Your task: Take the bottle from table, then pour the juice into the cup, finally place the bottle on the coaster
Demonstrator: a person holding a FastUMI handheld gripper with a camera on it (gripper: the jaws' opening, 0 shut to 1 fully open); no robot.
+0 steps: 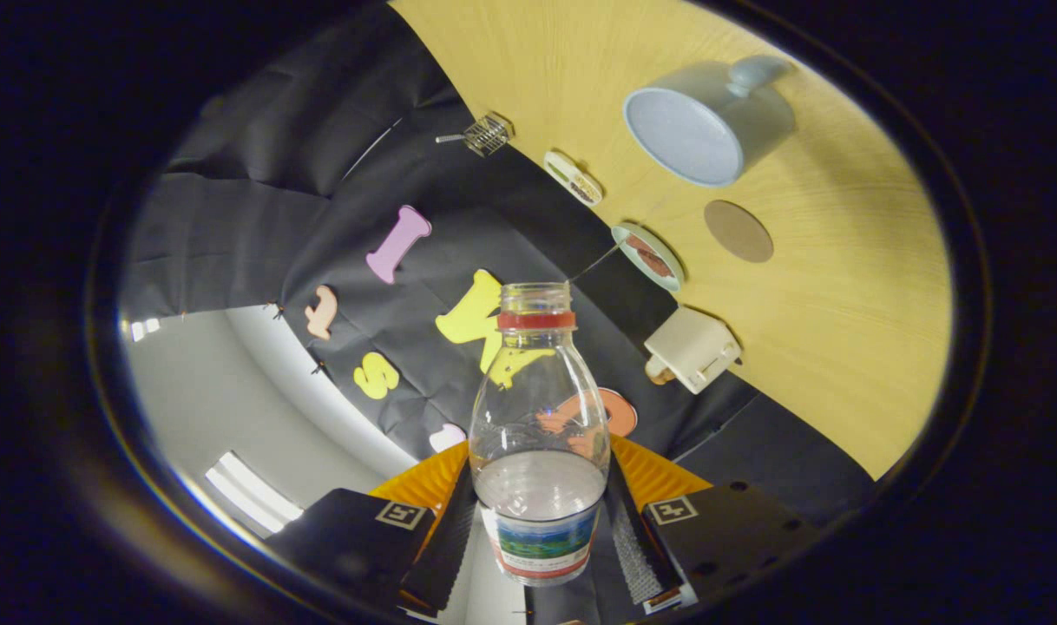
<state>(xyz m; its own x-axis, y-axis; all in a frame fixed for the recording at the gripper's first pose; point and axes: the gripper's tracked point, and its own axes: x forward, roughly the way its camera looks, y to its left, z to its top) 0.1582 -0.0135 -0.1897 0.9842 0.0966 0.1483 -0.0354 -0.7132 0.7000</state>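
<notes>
We see a clear plastic bottle [538,434] at the bottom centre of the frame, standing straight up along the line of the fingers. It has no cap: the mouth is open, with a red ring just below the threaded neck. The liquid inside is clear and reaches roughly to the middle of the body, with its surface showing as a pale disc. Below that, a label with blue, green and red bands wraps the lower part.

The gripper [539,529] is closed on the bottle. We see one ribbed black finger pad [449,542] pressed against the left side of the bottle and the other against its right side, at the height of the label, with orange parts behind them and black blocks with square markers to either side. The bottle fills the gap between the fingers, and its neck rises well above them.

The whole scene is tilted, so the wooden table [841,286] runs across the upper right of the frame. On it, at upper right, lies a pale grey cup [706,121] with a handle, its open mouth facing us and to the lower left. Just below the cup, near but apart from it, is a round brown coaster [738,231], lying flat on the wood. Both are well beyond the bottle's mouth, up and to the right.

Along the table's edge we make out two small round dishes [648,255], a cream-coloured box [692,349] and a small wire object [489,134].
</notes>
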